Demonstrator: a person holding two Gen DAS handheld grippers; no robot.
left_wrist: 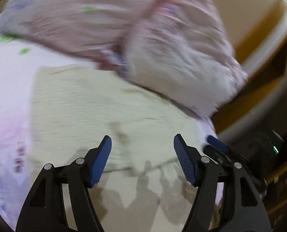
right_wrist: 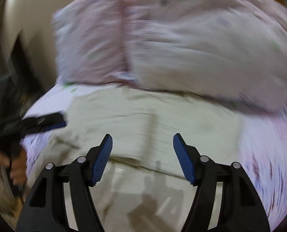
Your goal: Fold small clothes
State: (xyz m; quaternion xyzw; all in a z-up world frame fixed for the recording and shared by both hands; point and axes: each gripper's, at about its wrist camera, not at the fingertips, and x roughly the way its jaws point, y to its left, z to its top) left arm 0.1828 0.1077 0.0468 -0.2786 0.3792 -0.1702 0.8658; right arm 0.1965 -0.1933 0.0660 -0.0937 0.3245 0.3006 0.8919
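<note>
A pale cream-green garment (left_wrist: 97, 104) lies flat on a bed, with a fold edge near its front; it also shows in the right wrist view (right_wrist: 153, 112). My left gripper (left_wrist: 142, 145) is open and empty, a little above the garment's near part. My right gripper (right_wrist: 142, 145) is open and empty above the same garment. The right gripper's blue tip (left_wrist: 216, 145) shows at the garment's right edge in the left wrist view. The left gripper (right_wrist: 52, 121) shows at the garment's left edge in the right wrist view. Both views are blurred.
The bed has a white sheet with pink and purple flowers (left_wrist: 6, 116), also in the right wrist view (right_wrist: 269, 145). Two flowered pillows (left_wrist: 162, 44) lie behind the garment, seen too in the right wrist view (right_wrist: 191, 44). A cream and wooden headboard (left_wrist: 269, 44) stands at the right.
</note>
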